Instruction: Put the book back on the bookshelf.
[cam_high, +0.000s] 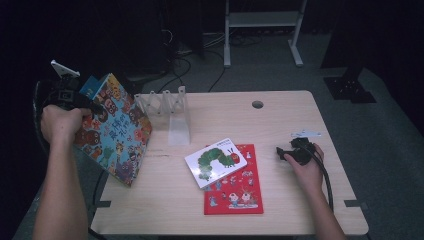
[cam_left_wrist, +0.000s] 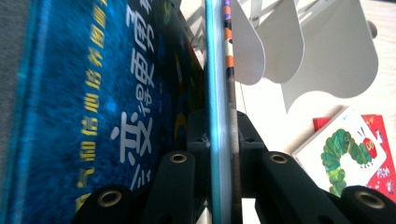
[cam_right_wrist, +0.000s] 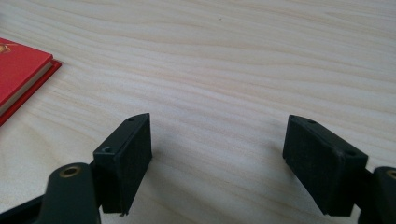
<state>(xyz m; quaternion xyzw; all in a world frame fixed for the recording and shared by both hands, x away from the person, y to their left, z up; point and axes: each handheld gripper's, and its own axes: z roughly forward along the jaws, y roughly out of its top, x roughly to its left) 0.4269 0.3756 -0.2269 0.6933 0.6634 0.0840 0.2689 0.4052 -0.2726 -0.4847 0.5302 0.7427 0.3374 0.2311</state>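
High view: left claw (cam_high: 82, 102) pinches the stiff, thin, probably slippery picture book (cam_high: 115, 130) by its edge beyond the bench's left edge; right claw (cam_high: 287, 152) gapes empty.

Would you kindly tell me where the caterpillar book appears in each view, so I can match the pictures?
High view: the caterpillar book lies at table centre, overlapping the red book.
Left gripper view: it sits at lower right, past the jaws shut on the blue picture book.
Right gripper view: I cannot find it; open jaws over bare table.
Shared landmark: the red book, whose corner sits at that view's left edge.
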